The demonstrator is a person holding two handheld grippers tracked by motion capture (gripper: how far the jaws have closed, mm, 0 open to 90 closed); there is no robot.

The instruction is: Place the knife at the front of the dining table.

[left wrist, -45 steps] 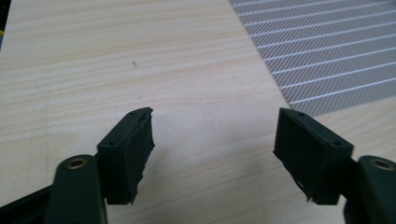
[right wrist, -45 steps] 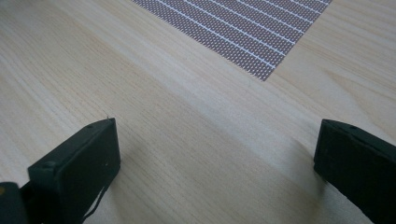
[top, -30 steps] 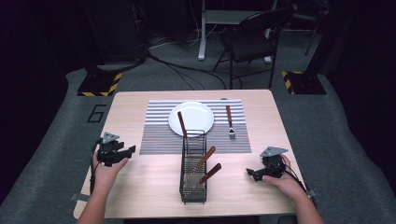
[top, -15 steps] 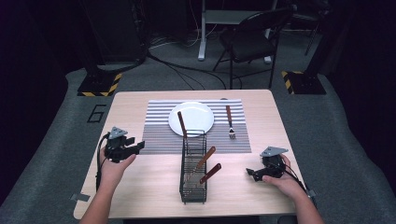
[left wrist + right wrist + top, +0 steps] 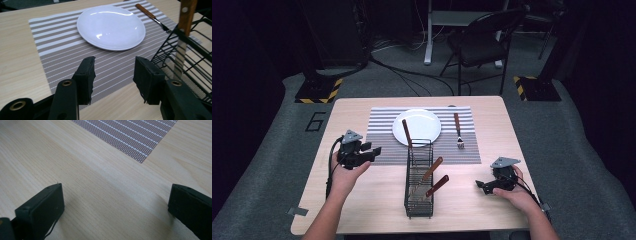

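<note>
Wooden table [image 5: 362, 210] carried a striped placemat [image 5: 382, 125] with a white plate [image 5: 422, 122] on it and a fork [image 5: 458, 131] just right of the plate. Black wire caddy [image 5: 419, 190] stood at the mat's near edge — three wood-handled utensils stuck up from it. Left gripper [image 5: 113, 72] hung over the mat's near-left corner, jaws parted, empty. Right gripper [image 5: 482, 186] sat low over bare table right of the caddy — jaws spread wide, nothing between them.

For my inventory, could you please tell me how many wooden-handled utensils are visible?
4: three stand in the black wire caddy, at its far end, middle and near part; one fork lies on the striped placemat.
</note>
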